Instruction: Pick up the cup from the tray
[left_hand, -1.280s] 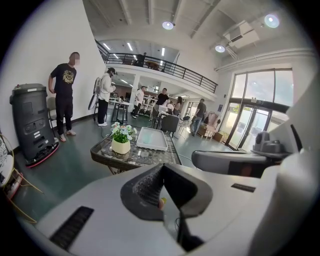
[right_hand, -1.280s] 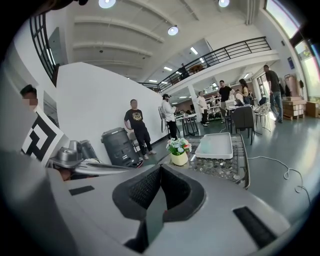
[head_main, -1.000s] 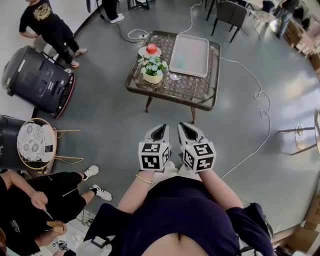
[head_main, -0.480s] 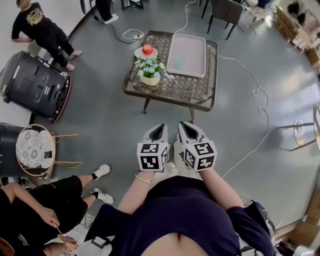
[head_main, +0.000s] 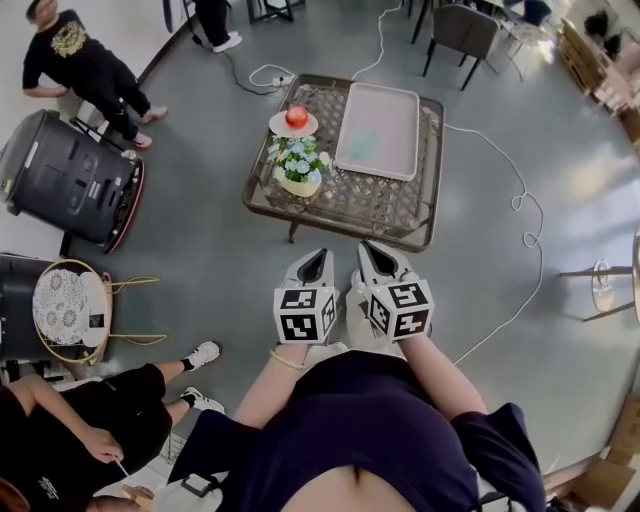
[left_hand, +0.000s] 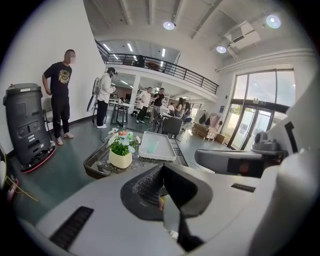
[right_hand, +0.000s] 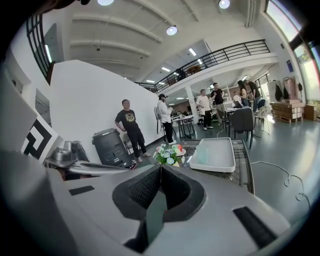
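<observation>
Where the cup stands: a small, pale-green, see-through cup (head_main: 362, 146) is upright on the near-left part of a white rectangular tray (head_main: 395, 100); nothing touches it.
Tray: lies on the right half of a low, square, glass-topped table (head_main: 385, 200) with a dark frame.
Handling: I judge the cup light, thin-walled and stiff, with a smooth side that could slip. It looks like plastic, but it is too small in every view to be sure.
Hold: best taken across the side wall at about mid-height, or over the rim with one jaw inside, and squeezed gently.
Left gripper (head_main: 318, 258): jaws pressed together with nothing between them, held near the person's body, well short of the table.
Right gripper (head_main: 368, 250): likewise pressed together and empty, just beside the left one.
Neighbours: a white pot of flowers (head_main: 297, 165) and a red round thing (head_main: 297, 116) on a white plate (head_main: 277, 127) stand left of the tray, apart from the cup.
Surface: the tray floor is flat and smooth inside a raised rim, so a nudged cup may slide or tip.
Room: smooth grey floor (head_main: 200, 250); a white cable (head_main: 520, 190) trails right of the table; a black wheeled machine (head_main: 70, 170) and a standing person (head_main: 75, 45) are at the far left.
</observation>
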